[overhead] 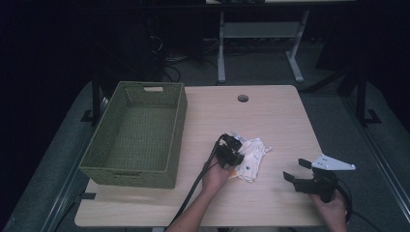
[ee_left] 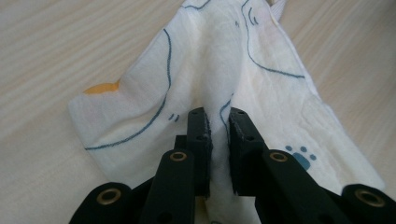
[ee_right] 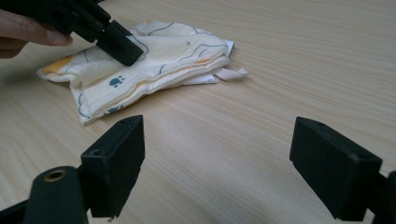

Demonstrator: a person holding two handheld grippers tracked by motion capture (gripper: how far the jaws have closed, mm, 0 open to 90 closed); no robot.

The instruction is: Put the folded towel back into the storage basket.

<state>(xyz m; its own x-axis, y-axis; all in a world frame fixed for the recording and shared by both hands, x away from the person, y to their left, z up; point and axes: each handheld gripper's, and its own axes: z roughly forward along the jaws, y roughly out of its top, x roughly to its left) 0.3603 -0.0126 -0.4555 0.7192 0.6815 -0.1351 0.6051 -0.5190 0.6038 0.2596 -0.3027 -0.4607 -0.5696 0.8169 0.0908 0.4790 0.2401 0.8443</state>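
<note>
At the far left of the table (overhead: 270, 203) stands the green woven basket (overhead: 137, 135), open-topped, with nothing in it that I can see. It sits well apart from the cloth.

Moving rightward, my left gripper (ee_left: 218, 123) is down on the folded cloth (ee_left: 205, 79), which lies near the middle of the table, on the side nearer me. The jaws are drawn nearly together with a ridge of the fabric pinched up between them, so I judge I have a hold on the top layer at least; whether the lower layers are caught too, I cannot tell. In the right gripper view the cloth (ee_right: 154, 65) shows as a stack of several folds, cream with blue line drawings, a paw print and an orange patch.

I expect it to be light, soft and limp. It will sag and may unfold if lifted by one layer, so the better hold is across the whole folded edge, all layers together. Nothing here is fragile or slippery.

Farthest right, my right gripper (ee_right: 233, 158) hovers just above bare wood, jaws wide apart, holding nothing, near the cloth but clear of it.
</note>
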